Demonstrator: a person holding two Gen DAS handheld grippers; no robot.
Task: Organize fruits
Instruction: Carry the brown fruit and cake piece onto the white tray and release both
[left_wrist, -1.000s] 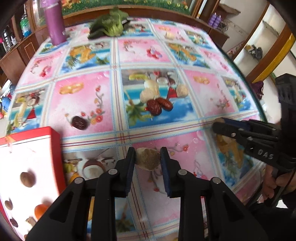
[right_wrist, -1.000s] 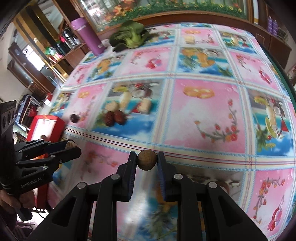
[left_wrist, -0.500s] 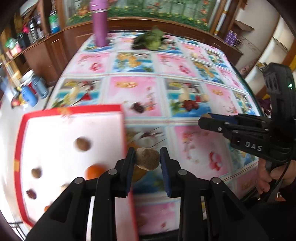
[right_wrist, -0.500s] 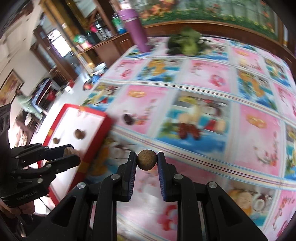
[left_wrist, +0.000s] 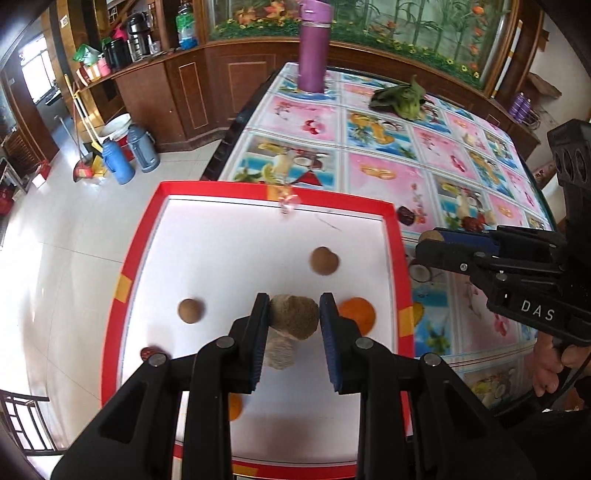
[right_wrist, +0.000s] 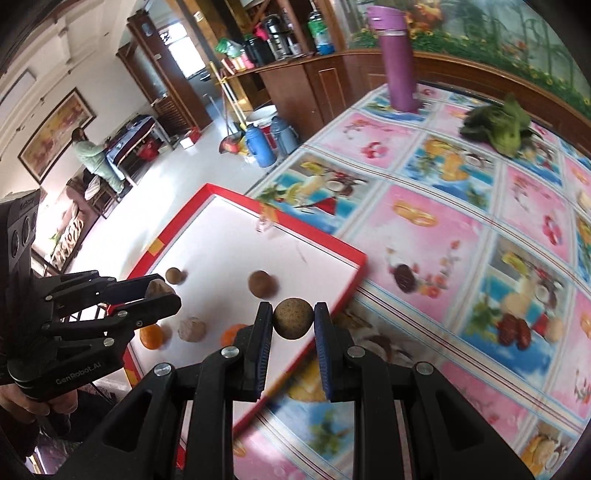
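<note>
The rough brown fruit (left_wrist: 293, 316) sits clamped between the jaws of the left gripper (left_wrist: 293, 317), now above the white floor of the red-rimmed tray (left_wrist: 127, 258); half a second ago it was at the tray's right edge, a second ago over the tablecloth (left_wrist: 373, 177); the right gripper (right_wrist: 293, 318) is clamped on a round brown fruit (right_wrist: 293, 318) just past the tray's near corner (closer than before). Inside the tray lie two brown round fruits (left_wrist: 324, 260), an orange (left_wrist: 357, 314) and a second orange (left_wrist: 235, 407), a pale lumpy piece and a dark red one at the left rim; the right wrist view alone shows a person (right_wrist: 94, 157) across the room, and dates (right_wrist: 514, 328) on the cloth.
</note>
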